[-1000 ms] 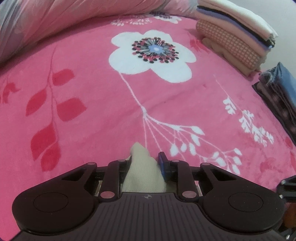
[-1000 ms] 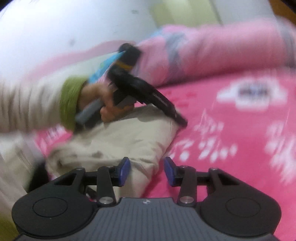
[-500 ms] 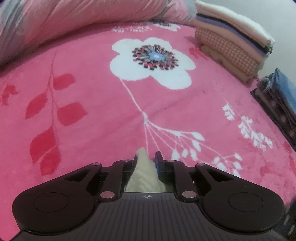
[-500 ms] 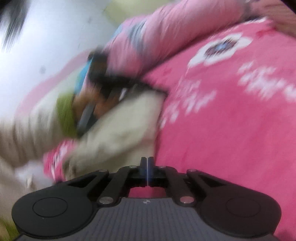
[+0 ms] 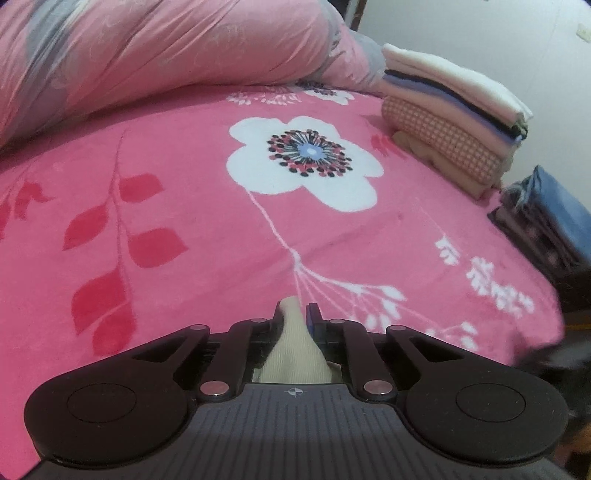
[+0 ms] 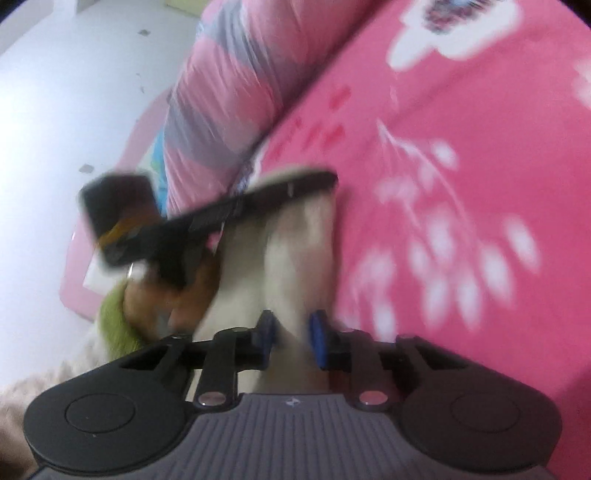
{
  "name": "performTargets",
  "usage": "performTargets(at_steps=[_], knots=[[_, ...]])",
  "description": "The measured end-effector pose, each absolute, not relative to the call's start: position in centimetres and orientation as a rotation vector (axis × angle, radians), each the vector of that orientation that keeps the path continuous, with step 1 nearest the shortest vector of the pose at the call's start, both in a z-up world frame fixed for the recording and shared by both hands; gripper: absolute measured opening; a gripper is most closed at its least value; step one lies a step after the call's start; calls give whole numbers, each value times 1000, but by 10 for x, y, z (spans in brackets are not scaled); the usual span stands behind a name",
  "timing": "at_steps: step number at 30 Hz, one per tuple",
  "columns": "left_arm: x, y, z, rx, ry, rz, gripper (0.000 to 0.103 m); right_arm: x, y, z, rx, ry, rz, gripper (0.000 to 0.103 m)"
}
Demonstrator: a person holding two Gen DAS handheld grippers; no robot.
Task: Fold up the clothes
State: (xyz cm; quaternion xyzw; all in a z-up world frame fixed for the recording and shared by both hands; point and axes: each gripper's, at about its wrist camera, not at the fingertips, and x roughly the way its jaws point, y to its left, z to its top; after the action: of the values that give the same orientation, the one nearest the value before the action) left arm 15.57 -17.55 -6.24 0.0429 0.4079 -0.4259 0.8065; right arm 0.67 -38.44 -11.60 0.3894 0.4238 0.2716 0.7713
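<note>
Both claws low, left claw [image 5: 294,314] pinching cloth [image 5: 293,354]

A big bed fills the room, covered by a bright pink blanket [image 5: 192,192] with a large white flower [image 5: 306,158] and red leaves [image 5: 122,240]. A puffy pink and grey quilt [image 5: 147,55] is bunched up along the far side. Behind it stands a plain white wall [image 5: 480,33]. In the right wrist view the wall [image 6: 74,92] looks pale and blurry, with a few small dark marks.
</note>
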Motion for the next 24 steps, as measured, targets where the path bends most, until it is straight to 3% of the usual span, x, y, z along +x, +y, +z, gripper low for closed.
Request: performTargets(at_steps=[5,11,14,24], knots=[[162,-175,-71,73,883,-931,9,-52,-387,-119,892,954,521,20],[170,-174,-80,51,897,-950,9,-27,-400,-100,878,965,509,24],[171,-179,-83,73,909,-936,10,-45,-395,-104,898,969,494,41],[202,-174,-94,-46,989,-859,2,-104,-381,-118,968,982,442,36]])
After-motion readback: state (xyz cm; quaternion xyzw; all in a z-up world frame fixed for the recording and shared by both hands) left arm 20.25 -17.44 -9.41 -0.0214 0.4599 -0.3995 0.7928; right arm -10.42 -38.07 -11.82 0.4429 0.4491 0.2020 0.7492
